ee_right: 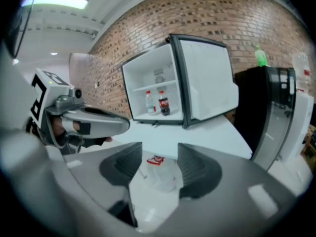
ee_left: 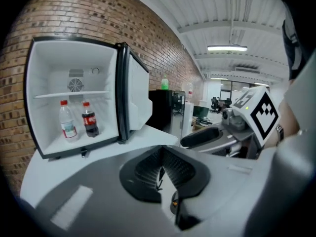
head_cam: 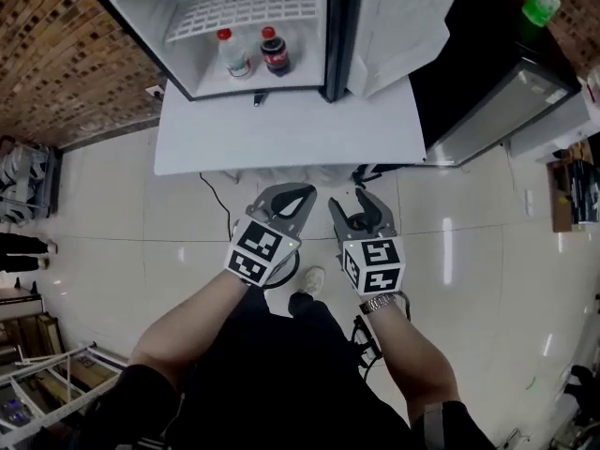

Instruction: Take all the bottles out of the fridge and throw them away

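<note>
The open mini fridge (head_cam: 187,78) stands on a white table (head_cam: 291,139). On its floor stand a clear water bottle (head_cam: 232,52) with a red cap and a dark cola bottle (head_cam: 274,52); both also show in the left gripper view as the water bottle (ee_left: 67,119) and cola bottle (ee_left: 89,119). My left gripper (head_cam: 298,195) hangs in front of the table, shut and empty. Beside it my right gripper (head_cam: 360,210) is open. Through its gap in the right gripper view, a clear bottle with a red label (ee_right: 160,174) lies lower down over the white floor, clear of the pads.
The fridge door (head_cam: 398,22) swings open to the right. A black cabinet (head_cam: 483,82) with a green bottle (head_cam: 542,4) on top stands right of the table. A cable (head_cam: 221,204) trails on the tiled floor, and shelving (head_cam: 23,181) sits at the far left.
</note>
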The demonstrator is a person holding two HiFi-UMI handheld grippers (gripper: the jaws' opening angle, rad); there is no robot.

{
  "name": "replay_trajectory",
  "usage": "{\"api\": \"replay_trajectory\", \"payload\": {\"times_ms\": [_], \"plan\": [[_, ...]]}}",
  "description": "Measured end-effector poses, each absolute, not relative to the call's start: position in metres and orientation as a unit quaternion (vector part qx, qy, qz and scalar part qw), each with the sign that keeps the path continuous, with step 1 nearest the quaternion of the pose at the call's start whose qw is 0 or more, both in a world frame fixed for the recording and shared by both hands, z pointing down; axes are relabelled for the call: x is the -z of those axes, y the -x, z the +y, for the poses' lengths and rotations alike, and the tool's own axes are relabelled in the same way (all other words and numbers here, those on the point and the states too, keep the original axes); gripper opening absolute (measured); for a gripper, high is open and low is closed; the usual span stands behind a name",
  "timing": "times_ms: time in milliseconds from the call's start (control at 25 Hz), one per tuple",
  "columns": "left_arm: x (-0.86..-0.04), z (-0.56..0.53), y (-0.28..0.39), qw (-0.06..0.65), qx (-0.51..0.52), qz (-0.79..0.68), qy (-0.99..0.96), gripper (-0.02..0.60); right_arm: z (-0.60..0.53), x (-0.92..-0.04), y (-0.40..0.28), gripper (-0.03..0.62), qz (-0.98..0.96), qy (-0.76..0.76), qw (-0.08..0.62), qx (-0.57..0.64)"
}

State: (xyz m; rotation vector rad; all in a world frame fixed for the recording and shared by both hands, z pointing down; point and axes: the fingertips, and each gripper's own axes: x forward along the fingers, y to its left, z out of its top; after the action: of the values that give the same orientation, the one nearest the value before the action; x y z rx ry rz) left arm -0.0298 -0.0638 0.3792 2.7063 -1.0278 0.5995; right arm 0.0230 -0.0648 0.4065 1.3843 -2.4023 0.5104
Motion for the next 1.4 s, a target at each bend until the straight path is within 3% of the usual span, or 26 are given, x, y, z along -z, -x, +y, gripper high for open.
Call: {"api": "replay_trajectory", "payload": {"times_ms": [440,1040,1400], "plan": [[-0.316,-0.095,0.149,0.078,-0.137,-0.463,-0.873,0.003,-0.113,-0.333,0.073,0.213,-0.886,-0.425,0.161,-0.095],[-0.31,-0.175,0.264,0.088,-0.127,-0.476,-0.865,0.003,-0.237,-0.339,0.207,0.215,-0.879,-0.427,0.191,-0.094],[-0.322,-0.227,0.314,0.094,-0.136,-0.458,-0.874,0.003,-0.32,-0.374,0.248,0.281,-0.85,-0.468,0.211,-0.117]]}}
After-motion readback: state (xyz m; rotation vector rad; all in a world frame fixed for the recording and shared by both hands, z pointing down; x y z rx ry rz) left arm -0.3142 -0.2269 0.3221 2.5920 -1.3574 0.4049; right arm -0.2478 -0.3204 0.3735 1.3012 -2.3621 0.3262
